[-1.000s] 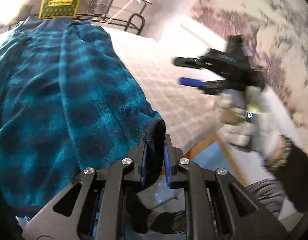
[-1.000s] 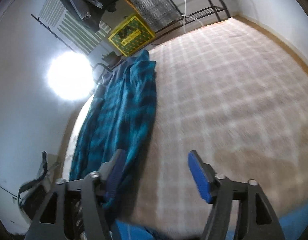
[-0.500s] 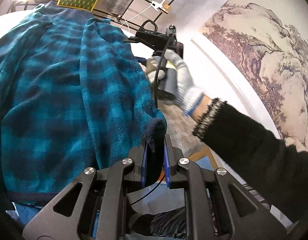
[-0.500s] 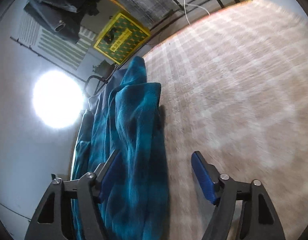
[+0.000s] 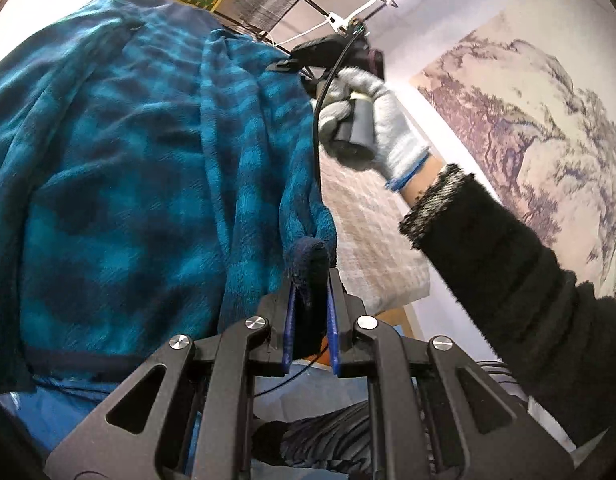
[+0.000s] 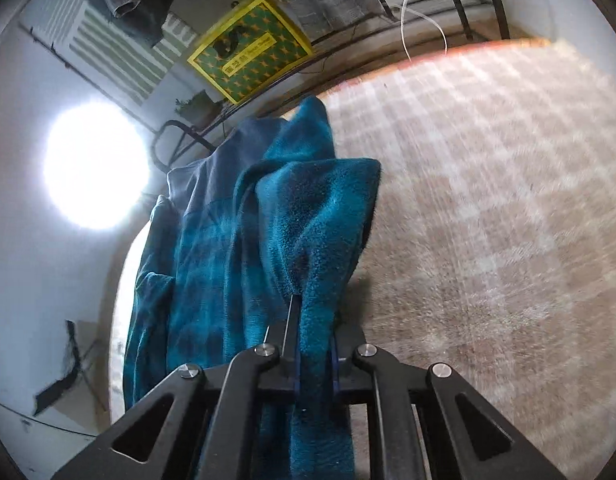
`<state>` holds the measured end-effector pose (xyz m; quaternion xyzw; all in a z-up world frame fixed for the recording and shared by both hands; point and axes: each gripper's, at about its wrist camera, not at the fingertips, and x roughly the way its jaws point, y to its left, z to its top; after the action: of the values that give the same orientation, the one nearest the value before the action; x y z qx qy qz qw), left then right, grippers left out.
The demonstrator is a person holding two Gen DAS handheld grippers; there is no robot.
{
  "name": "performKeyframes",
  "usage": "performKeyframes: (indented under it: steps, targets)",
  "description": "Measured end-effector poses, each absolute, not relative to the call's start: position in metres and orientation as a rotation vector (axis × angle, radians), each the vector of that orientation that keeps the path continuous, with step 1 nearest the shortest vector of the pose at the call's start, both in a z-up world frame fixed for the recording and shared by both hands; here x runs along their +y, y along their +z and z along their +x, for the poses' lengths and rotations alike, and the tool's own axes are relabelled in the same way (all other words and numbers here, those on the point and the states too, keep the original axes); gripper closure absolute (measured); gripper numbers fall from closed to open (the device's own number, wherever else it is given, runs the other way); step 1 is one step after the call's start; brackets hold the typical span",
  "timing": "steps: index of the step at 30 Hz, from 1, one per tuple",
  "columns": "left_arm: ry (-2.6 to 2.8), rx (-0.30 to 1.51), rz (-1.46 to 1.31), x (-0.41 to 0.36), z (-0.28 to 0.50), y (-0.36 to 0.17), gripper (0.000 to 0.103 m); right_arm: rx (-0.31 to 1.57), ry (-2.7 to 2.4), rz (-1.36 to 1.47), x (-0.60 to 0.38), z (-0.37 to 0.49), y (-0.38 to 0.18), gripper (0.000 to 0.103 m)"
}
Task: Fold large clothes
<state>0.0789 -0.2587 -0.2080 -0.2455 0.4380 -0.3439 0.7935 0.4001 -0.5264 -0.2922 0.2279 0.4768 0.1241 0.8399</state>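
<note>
We've got the left gripper point(image 5: 311, 312) clenched on the fleece garment point(image 5: 119, 168) hem, right gripper point(image 6: 314, 344) clamped on its bed-side edge; soft, floppy, bulky.

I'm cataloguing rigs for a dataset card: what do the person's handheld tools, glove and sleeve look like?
Each black angular-framed tool has silver screws and thin blue pads. The other black tool trails a thin black cable. A white knit glove with blue cuff trim meets a fuzzy black sleeve with grey-flecked cuff.

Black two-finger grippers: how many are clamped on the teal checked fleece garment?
2. The left gripper pinches its dark hem near the bed's edge; the right gripper pinches a fold of the teal checked fleece garment farther up.
</note>
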Motion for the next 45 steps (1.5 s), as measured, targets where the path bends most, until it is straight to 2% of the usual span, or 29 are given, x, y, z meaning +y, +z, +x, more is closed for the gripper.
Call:
performKeyframes:
  steps: [5,11,16,21,25,26,27,29,34,38,45]
  targets:
    - [-0.728,0.964,-0.641,-0.233,0.075,-0.219,0.093,1.002,0.196,0.263,-0.478,0.397,-0.248,0.096]
    - [-0.679,0.962,-0.712,-0.201,0.066,-0.23,0.095,1.007,0.154,0.011,-0.396,0.399,-0.222,0.097]
    - [-0.62,0.977,-0.78,-0.171,0.062,-0.244,0.097,1.014,0.126,-0.236,-0.311,0.411,-0.233,0.097]
    - [-0.546,1.012,-0.835,-0.145,0.065,-0.266,0.099,1.035,0.104,-0.425,-0.238,0.425,-0.277,0.097]
    - [-0.535,1.012,-0.834,-0.14,0.063,-0.269,0.1,1.067,0.098,-0.451,-0.219,0.43,-0.304,0.095]
    - [-0.535,1.008,-0.823,-0.141,0.061,-0.267,0.1,1.072,0.102,-0.45,-0.218,0.431,-0.306,0.088]
    - [-0.536,1.006,-0.819,-0.141,0.06,-0.265,0.1,1.075,0.115,-0.446,-0.217,0.431,-0.307,0.086]
    - [-0.538,1.004,-0.81,-0.144,0.059,-0.26,0.1,1.09,0.18,-0.397,-0.224,0.429,-0.299,0.067]
    - [-0.548,0.993,-0.769,-0.147,0.057,-0.249,0.1,1.049,0.342,-0.174,-0.266,0.4,-0.248,0.049]
    - [-0.571,0.986,-0.729,-0.153,0.05,-0.237,0.1,0.992,0.418,-0.007,-0.322,0.353,-0.203,0.048]
    - [-0.595,0.967,-0.66,-0.146,0.035,-0.206,0.099,0.919,0.467,0.107,-0.415,0.236,-0.153,0.048]
